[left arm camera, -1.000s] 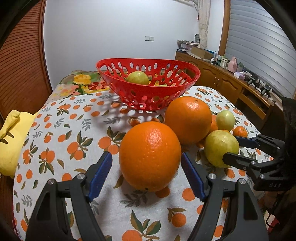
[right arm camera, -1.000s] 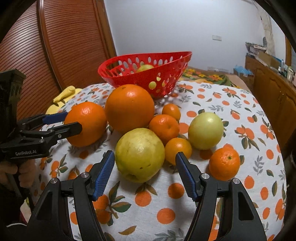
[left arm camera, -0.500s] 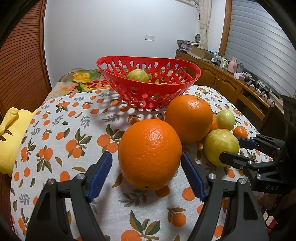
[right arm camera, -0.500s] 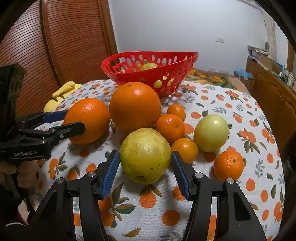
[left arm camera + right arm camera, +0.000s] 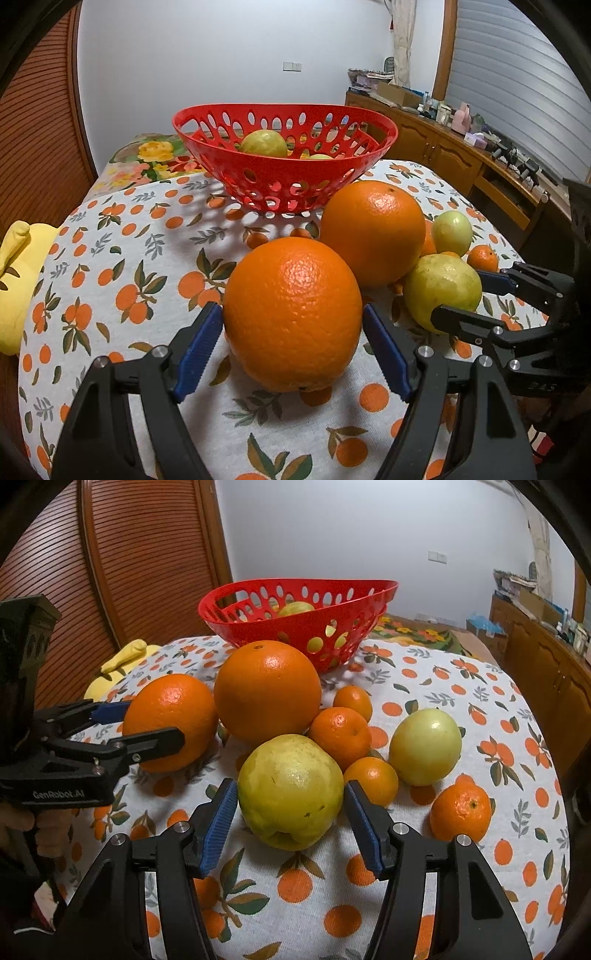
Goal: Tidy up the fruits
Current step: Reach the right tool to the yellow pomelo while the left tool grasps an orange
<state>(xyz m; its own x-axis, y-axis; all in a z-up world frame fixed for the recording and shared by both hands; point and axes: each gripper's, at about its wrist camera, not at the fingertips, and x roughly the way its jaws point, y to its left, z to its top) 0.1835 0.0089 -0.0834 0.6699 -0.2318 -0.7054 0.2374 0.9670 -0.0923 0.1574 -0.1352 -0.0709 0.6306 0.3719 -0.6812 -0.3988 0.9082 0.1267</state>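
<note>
A large orange (image 5: 291, 314) sits on the fruit-print tablecloth between the blue pads of my left gripper (image 5: 291, 325), which press on both its sides. My right gripper (image 5: 291, 794) holds a yellow-green fruit (image 5: 290, 790) that rests on the cloth. Its jaws are opening slightly, with the pads still against the fruit. A bigger orange (image 5: 266, 690) lies behind both. The red perforated basket (image 5: 284, 177) stands at the back with a yellow-green fruit (image 5: 264, 144) inside. Seen from the other side are the left gripper (image 5: 151, 723) and the right gripper (image 5: 460, 295).
Several small mandarins (image 5: 340, 734) and a pale green fruit (image 5: 424, 746) lie right of the held fruit. A yellow cloth (image 5: 14, 280) lies off the table's left edge. A wooden cabinet (image 5: 443, 147) runs along the right, and a slatted wooden door (image 5: 140, 554) stands behind.
The right jaws have closed in from a wide gap onto the yellow-green fruit. The large orange now sits deeper between the left pads, and the gap at its left side is gone.
</note>
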